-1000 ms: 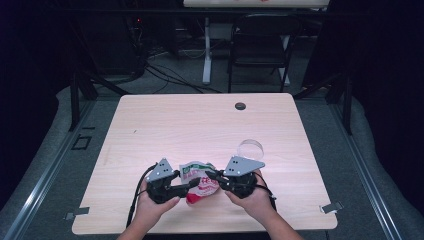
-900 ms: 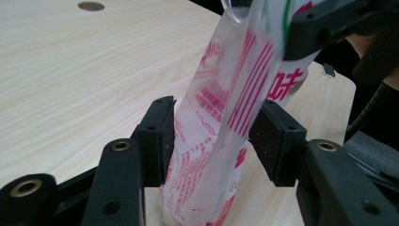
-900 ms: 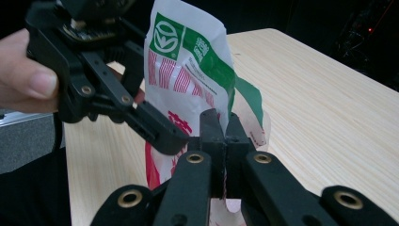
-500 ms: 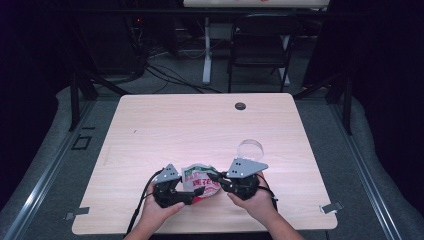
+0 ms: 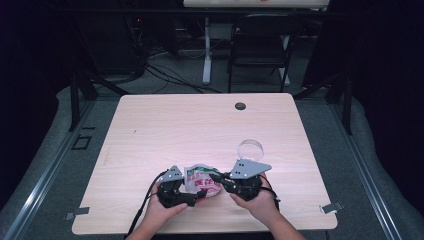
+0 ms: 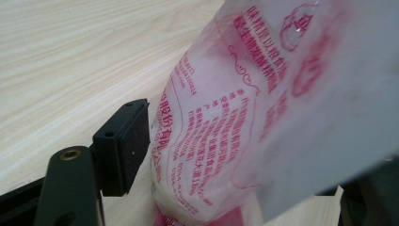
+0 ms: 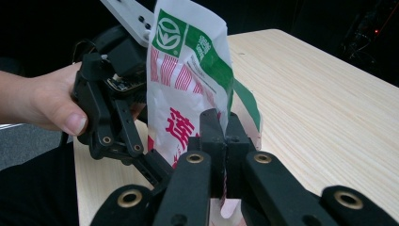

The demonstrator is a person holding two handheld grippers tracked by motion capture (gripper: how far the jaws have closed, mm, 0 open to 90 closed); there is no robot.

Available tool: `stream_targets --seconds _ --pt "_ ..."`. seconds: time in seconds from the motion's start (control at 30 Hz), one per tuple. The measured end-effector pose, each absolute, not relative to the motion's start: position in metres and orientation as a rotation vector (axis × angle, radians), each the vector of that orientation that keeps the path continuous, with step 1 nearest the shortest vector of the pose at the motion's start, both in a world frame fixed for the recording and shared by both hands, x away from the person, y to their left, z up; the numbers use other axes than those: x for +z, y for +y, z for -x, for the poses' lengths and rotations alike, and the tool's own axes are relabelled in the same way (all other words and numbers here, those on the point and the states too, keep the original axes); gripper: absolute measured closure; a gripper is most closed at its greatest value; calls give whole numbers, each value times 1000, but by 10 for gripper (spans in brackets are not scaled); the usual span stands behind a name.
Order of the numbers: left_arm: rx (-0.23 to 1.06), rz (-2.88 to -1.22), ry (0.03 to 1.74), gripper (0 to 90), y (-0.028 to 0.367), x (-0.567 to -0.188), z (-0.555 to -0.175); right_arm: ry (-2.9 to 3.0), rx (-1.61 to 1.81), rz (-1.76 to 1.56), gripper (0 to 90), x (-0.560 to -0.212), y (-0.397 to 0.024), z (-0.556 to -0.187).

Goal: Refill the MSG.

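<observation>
On the pale wood-grain counter [image 5: 150,130], near its front edge, the left tool [image 5: 192,196] has just been opening its jaws; they stand apart with the bag's lower part between them, one flat black pad [image 6: 123,141] just beside the film. The crinkled plastic bag [image 5: 201,181], white with red print and a green band, stands between both tools. The right tool [image 5: 216,177] is clamped tight on its edge. A clear round lid [image 5: 250,149] lies just behind, a dark grommet [image 5: 240,106] far back.
</observation>
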State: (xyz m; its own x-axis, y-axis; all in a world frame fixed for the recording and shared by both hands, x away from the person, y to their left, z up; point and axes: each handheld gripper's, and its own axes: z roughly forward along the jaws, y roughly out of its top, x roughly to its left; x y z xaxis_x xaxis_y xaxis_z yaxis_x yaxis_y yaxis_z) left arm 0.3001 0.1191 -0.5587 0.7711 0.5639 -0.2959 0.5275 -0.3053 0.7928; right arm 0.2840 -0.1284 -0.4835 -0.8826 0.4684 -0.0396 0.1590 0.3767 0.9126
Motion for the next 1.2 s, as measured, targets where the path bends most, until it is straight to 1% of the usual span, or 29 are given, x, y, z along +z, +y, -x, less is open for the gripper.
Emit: stream_targets --seconds 0.2,0.4,0.53,0.9,1.2 --pt "10 -1971 826 262 114 -566 -303 2350 1509 -535 900 -485 -132 -281" --pt "0 -2024 820 242 108 -572 -306 2346 1504 -538 900 -486 -134 -279" --pt "25 -2059 806 236 102 -576 -306 2343 1500 -544 900 -486 -136 -278" --pt "19 -2110 798 237 95 -584 -306 2340 1485 -557 900 -488 -139 -277" --pt "50 -2153 765 258 95 -586 -305 2340 1484 -556 900 -488 -139 -277"
